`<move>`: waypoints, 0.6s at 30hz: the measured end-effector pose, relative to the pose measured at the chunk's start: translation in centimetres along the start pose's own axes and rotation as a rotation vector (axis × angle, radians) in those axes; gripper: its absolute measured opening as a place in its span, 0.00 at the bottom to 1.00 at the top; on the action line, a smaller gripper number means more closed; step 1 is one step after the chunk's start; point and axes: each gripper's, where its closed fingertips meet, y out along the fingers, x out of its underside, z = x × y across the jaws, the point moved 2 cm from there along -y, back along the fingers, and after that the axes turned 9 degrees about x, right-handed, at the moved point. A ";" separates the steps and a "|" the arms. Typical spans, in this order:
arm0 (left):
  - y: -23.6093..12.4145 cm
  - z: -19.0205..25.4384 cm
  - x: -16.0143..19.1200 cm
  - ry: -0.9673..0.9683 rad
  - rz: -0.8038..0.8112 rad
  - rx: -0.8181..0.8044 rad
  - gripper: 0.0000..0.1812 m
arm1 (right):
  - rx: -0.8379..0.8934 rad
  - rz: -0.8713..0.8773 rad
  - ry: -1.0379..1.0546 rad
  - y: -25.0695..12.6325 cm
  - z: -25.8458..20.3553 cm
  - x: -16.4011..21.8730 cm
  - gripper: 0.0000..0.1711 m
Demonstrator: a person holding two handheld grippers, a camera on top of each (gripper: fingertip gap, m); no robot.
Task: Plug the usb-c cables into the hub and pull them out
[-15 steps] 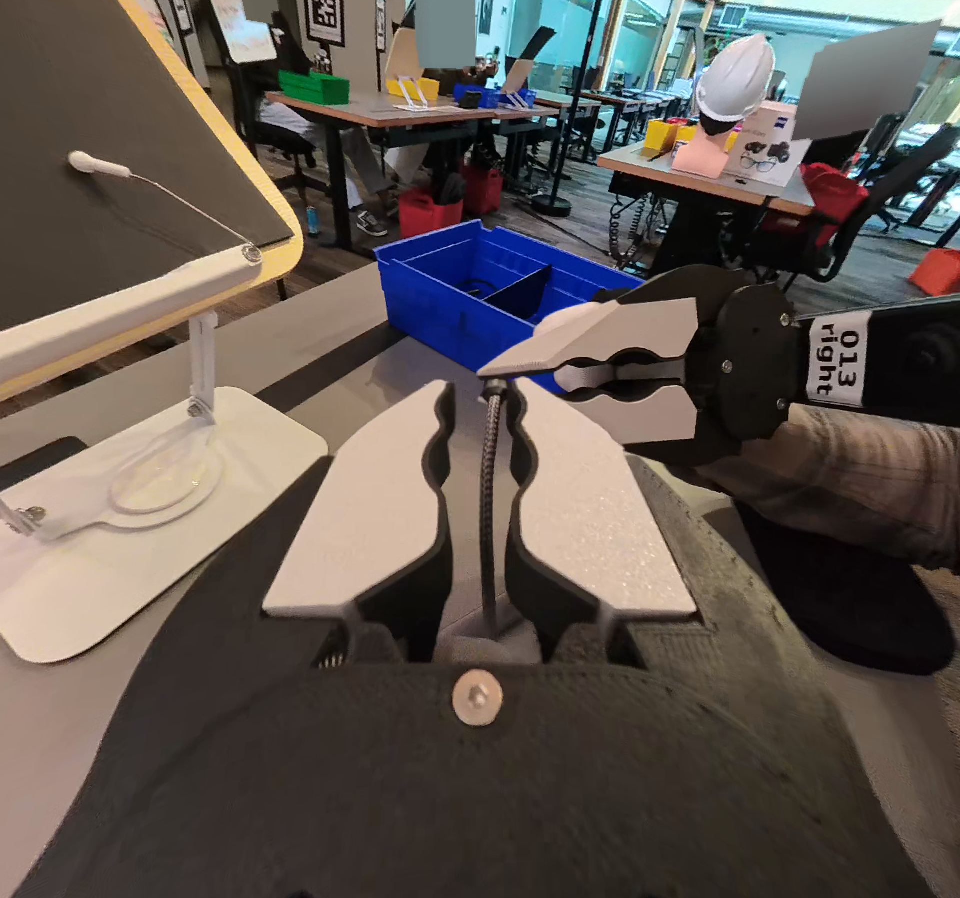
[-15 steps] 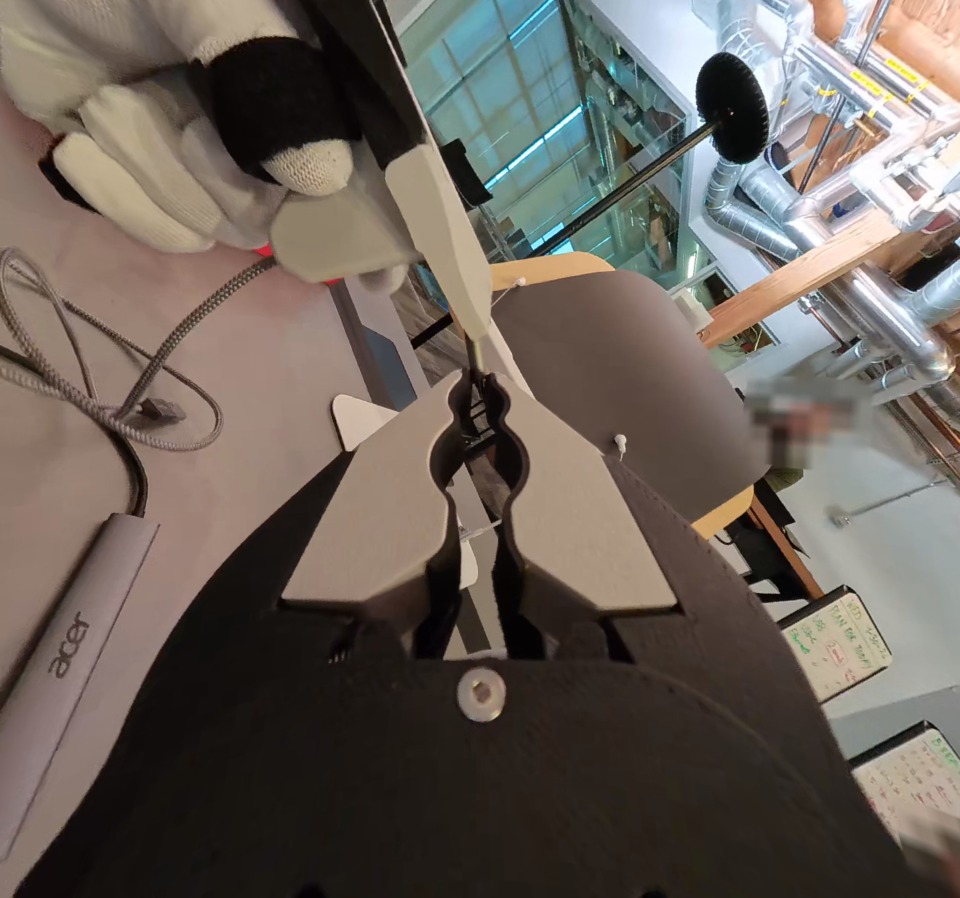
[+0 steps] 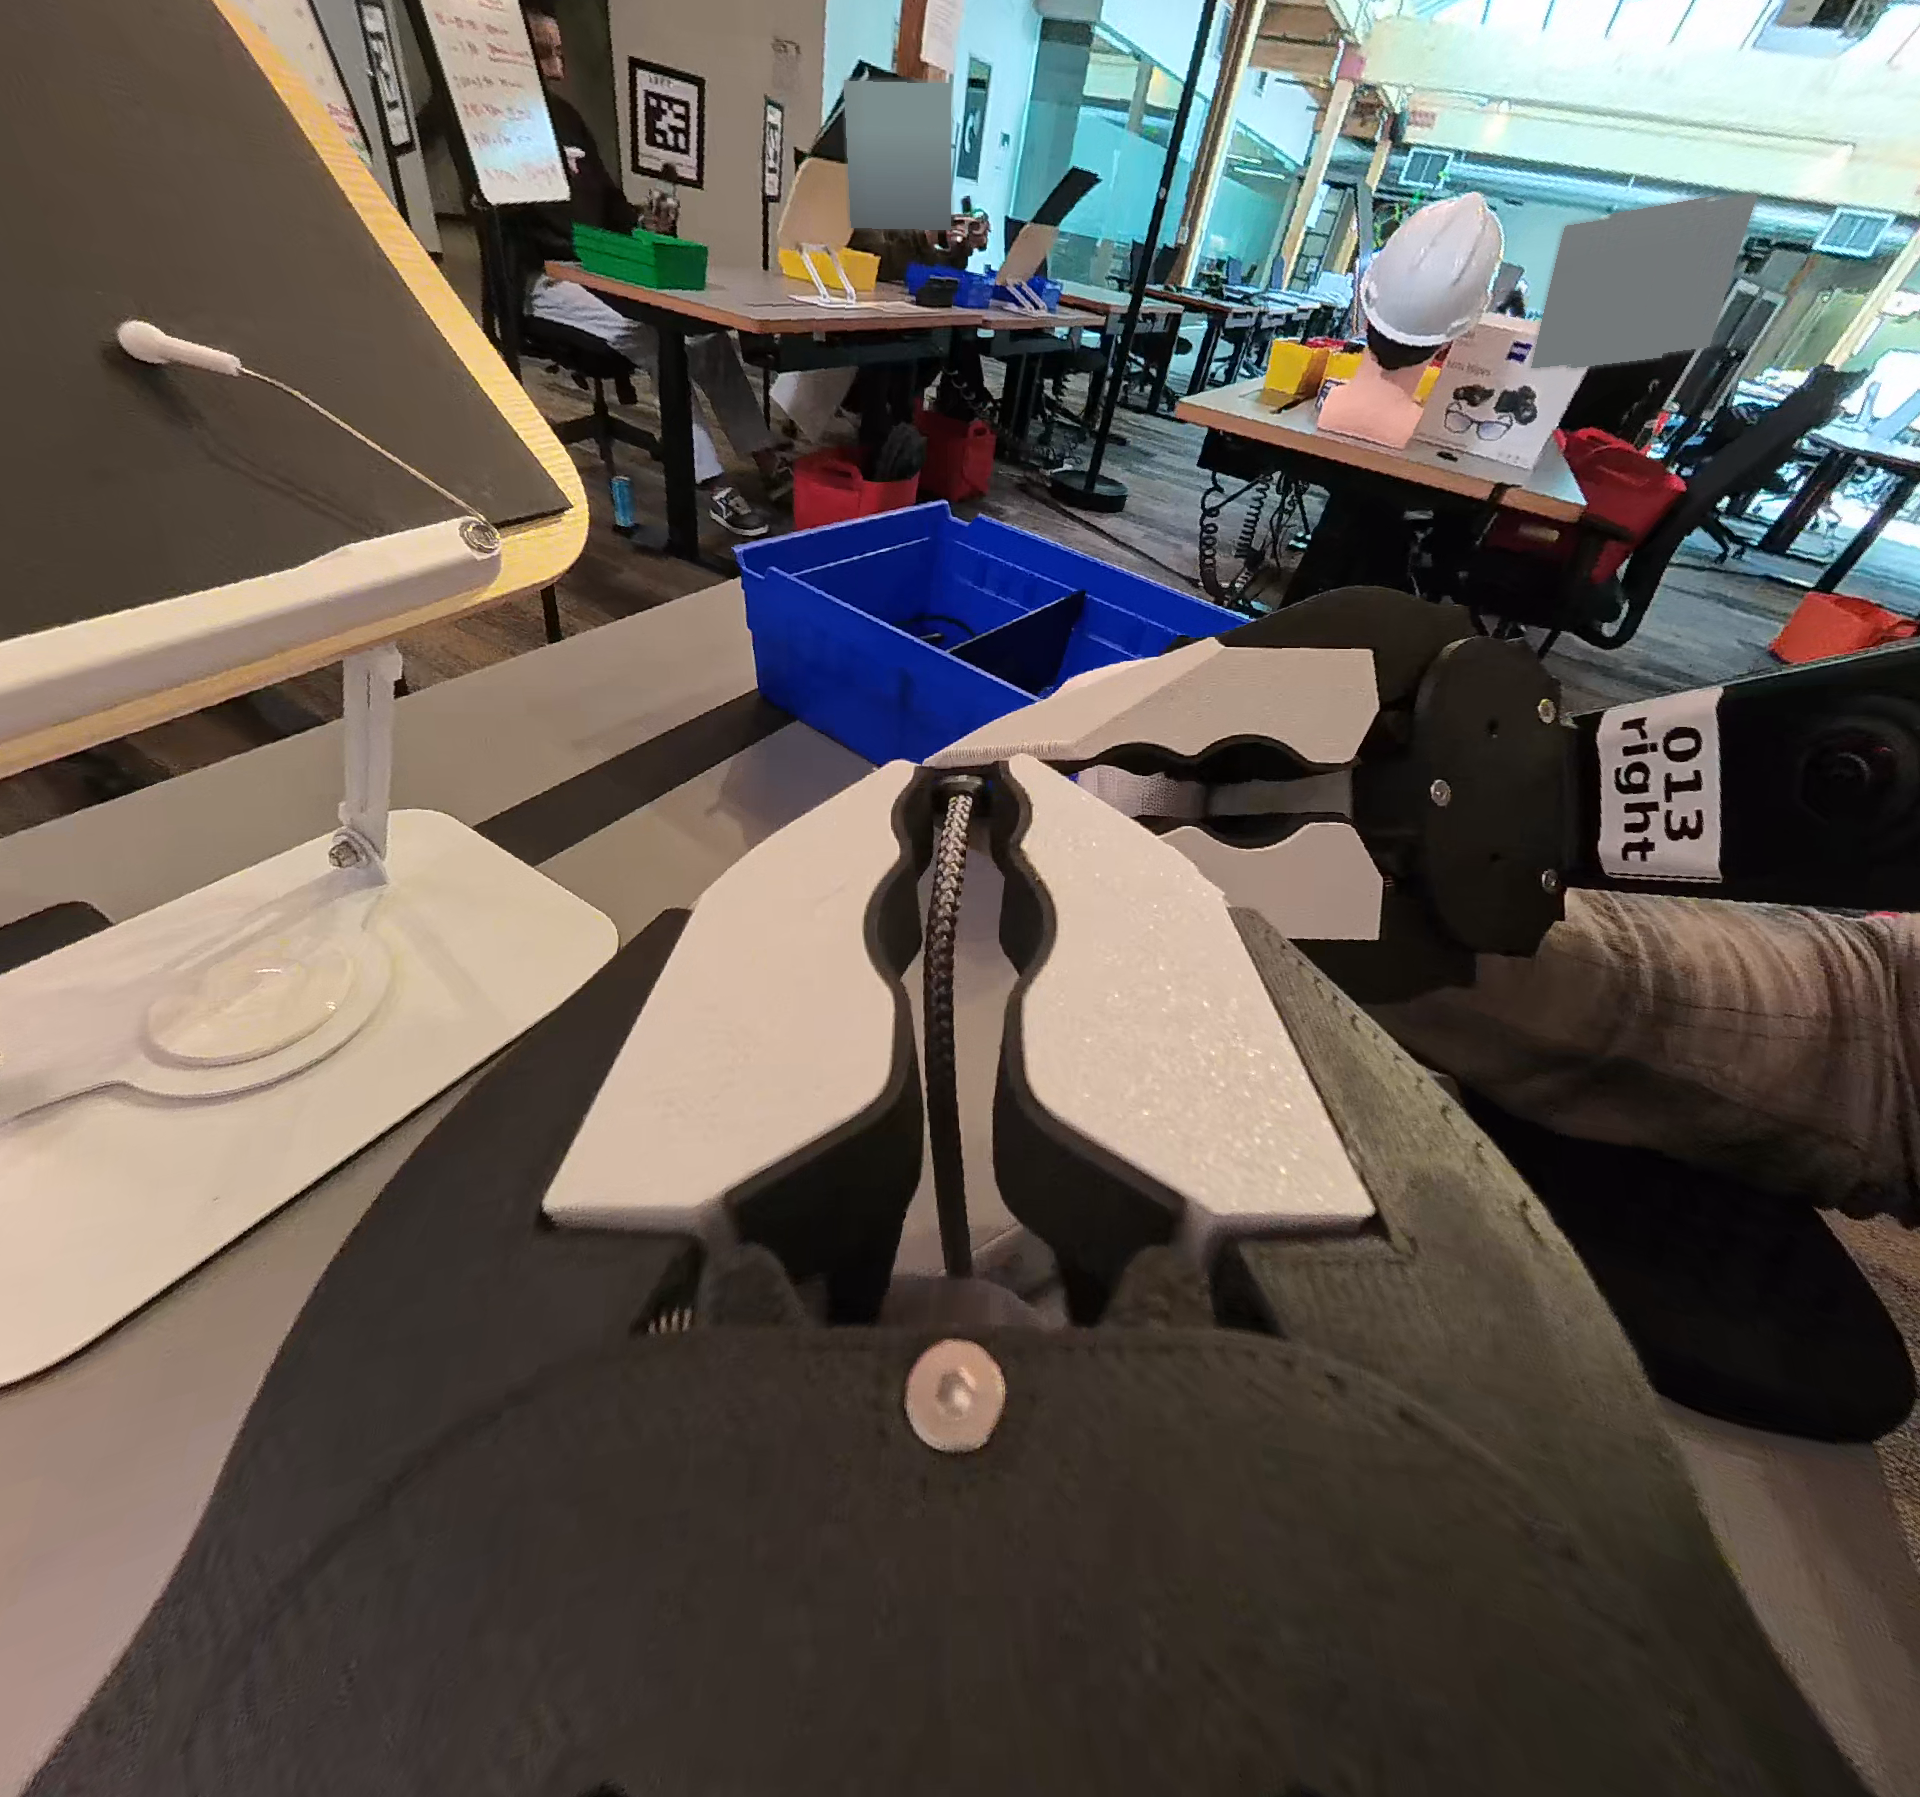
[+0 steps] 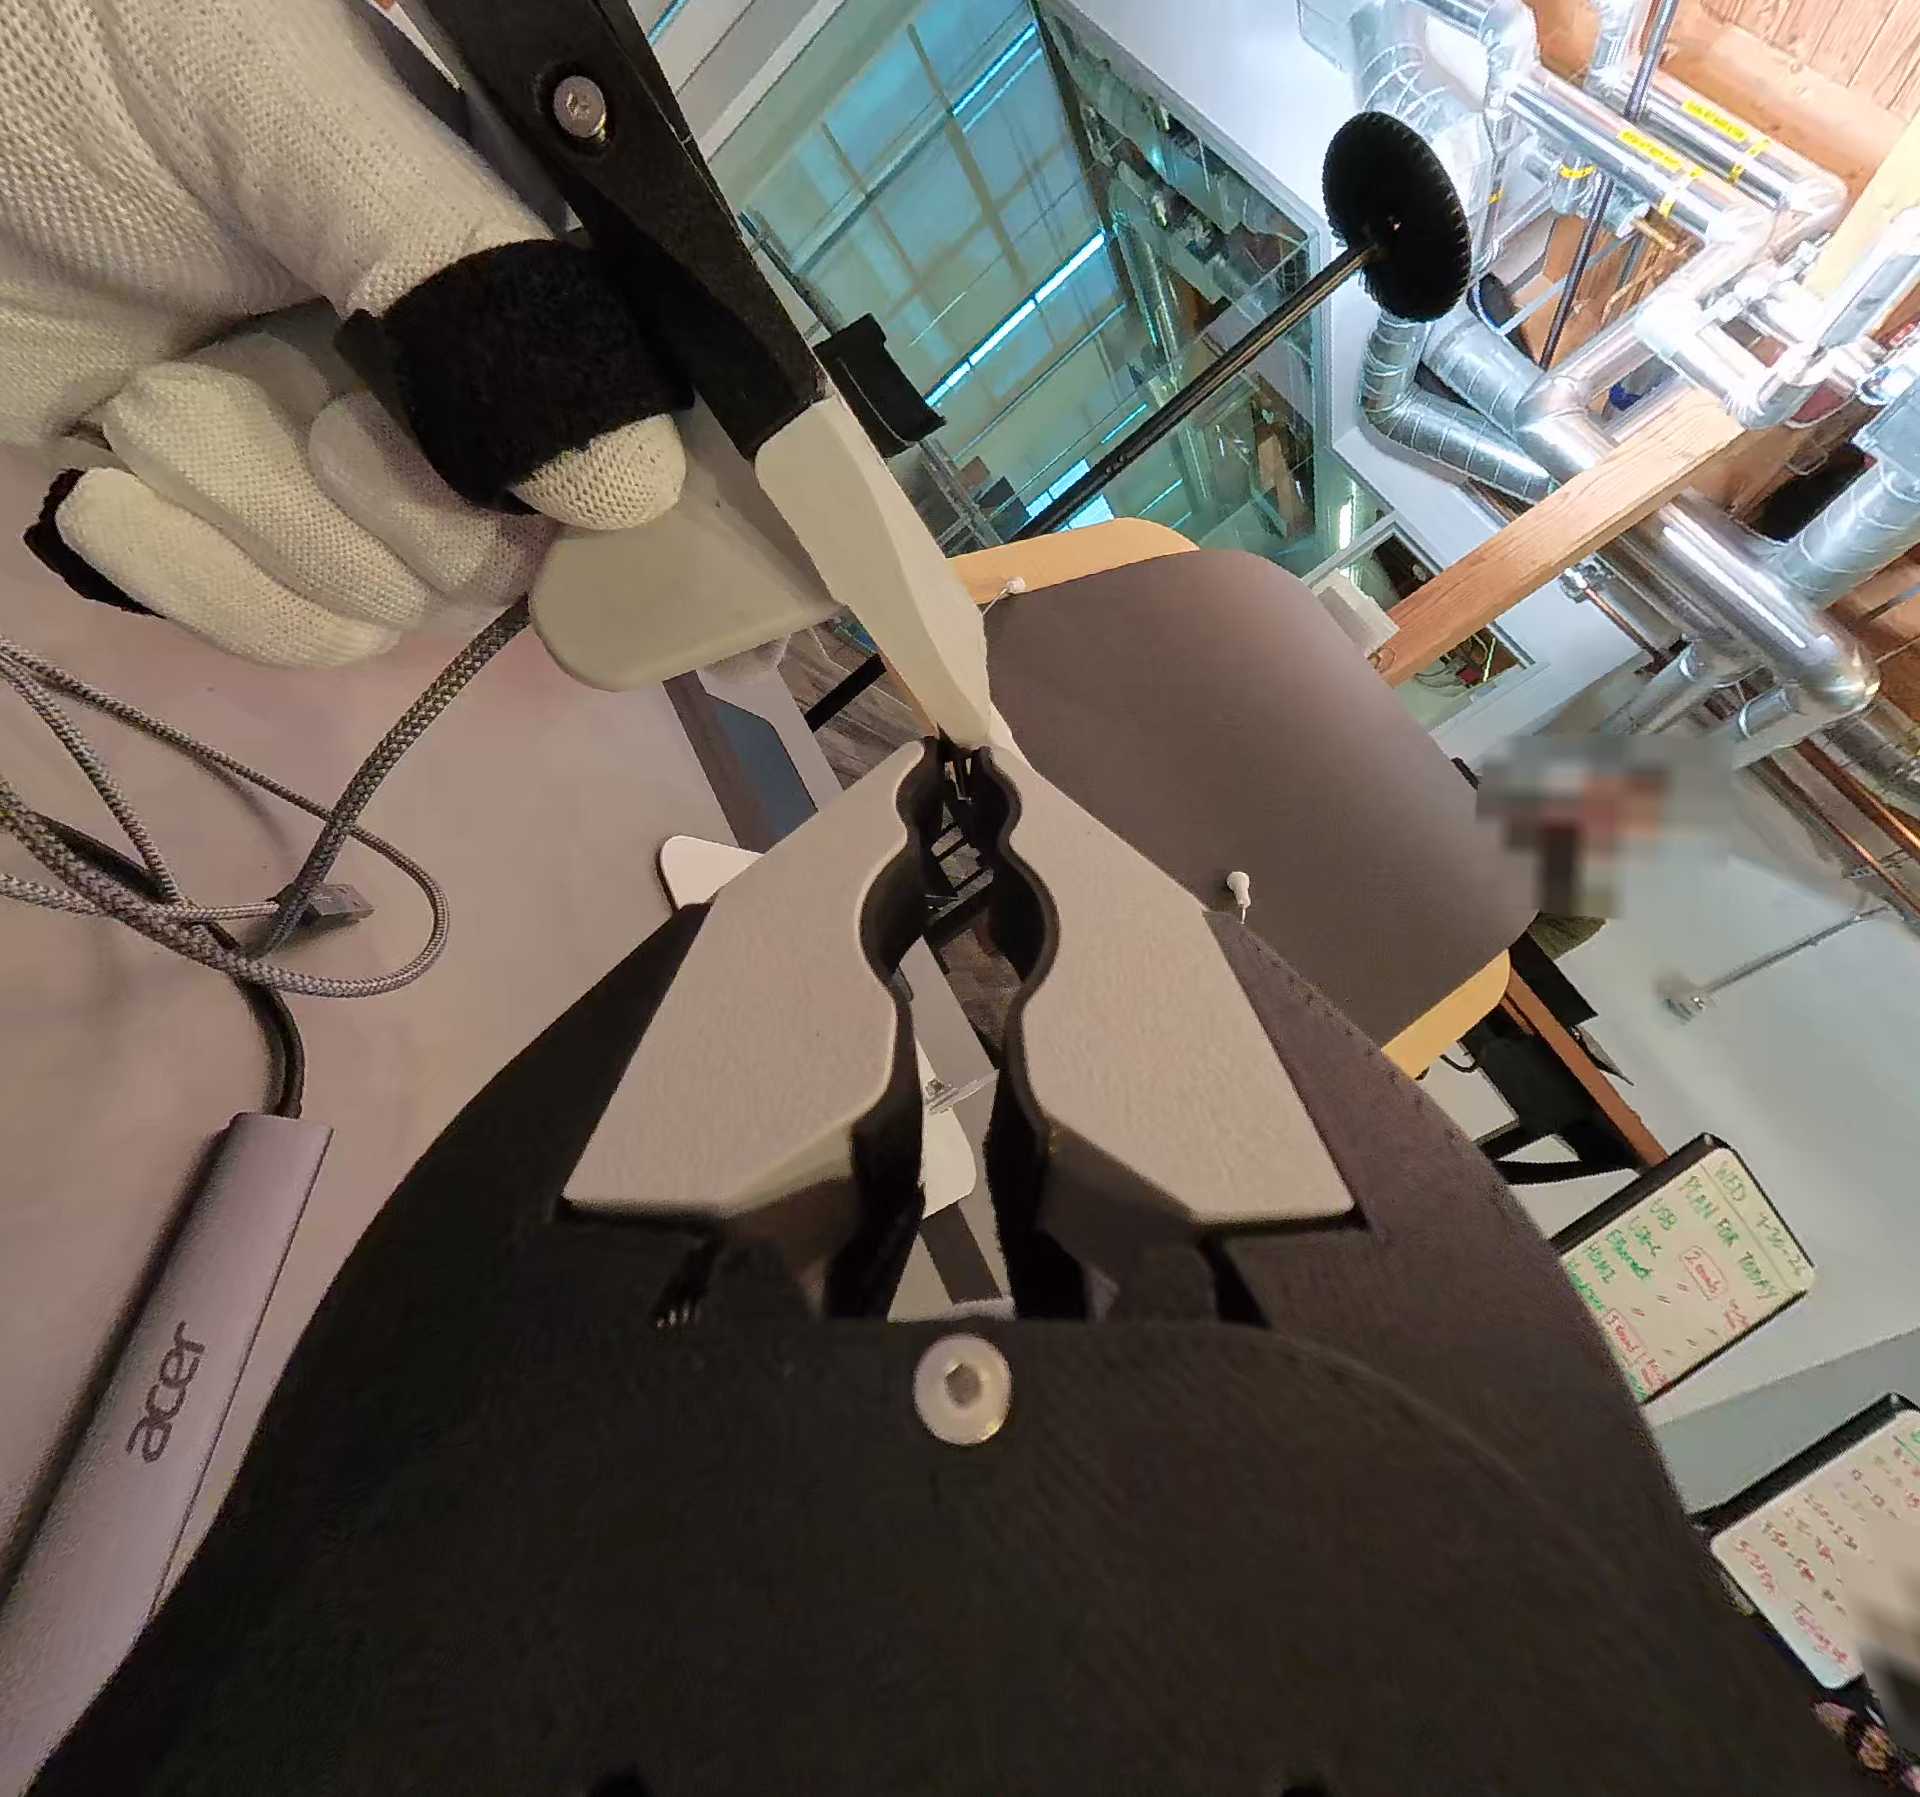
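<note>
My left gripper [image 3: 958, 776] is shut on a dark braided usb-c cable [image 3: 948, 968], which runs back between its fingers with the plug end at the tips. My right gripper [image 3: 935, 758] comes in from the right, shut, its tips meeting that plug end. In the right wrist view my right gripper [image 4: 961, 760] pinches a small dark piece at its tips, right under the left gripper's fingertip [image 4: 951, 687]. The cable [image 4: 395, 760] hangs from the left gripper to the table. The grey hub [image 4: 156, 1332] lies at lower left. A second plug [image 4: 332, 904] lies loose on the table.
A blue bin [image 3: 831, 646] stands just behind the grippers. A white stand base [image 3: 260, 1020] holds a tilted black board [image 3: 208, 293] on the left. A gloved hand [image 4: 208, 397] holds the left gripper. Loose braided cable loops [image 4: 104, 895] lie near the hub. Only a small space, under 4 cm, lies between the two pairs of fingers. The grey hub [image 4: 156, 1332] is about 20 cm from both grippers' fingertips.
The left gripper's fingers have closed from a wider gap onto the cable's plug end. The two grippers' tips have come together.
</note>
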 end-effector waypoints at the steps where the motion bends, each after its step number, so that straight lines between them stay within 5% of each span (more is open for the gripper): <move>1: 0.0 0.0 0.0 0.002 0.002 0.003 0.06 | 0.002 0.002 -0.006 0.0 0.0 0.0 0.01; 5: -0.2 -0.1 0.1 0.038 0.005 0.008 0.06 | -0.025 0.001 0.019 0.1 -0.1 -0.2 0.03; 8: -0.9 -0.2 -0.4 0.109 0.040 0.050 0.06 | -0.088 -0.005 0.105 0.1 -0.3 -0.3 0.16; 18: -2.3 -1.0 -3.9 0.449 0.045 0.219 0.06 | -0.483 -0.215 0.482 -0.8 -1.7 3.5 0.14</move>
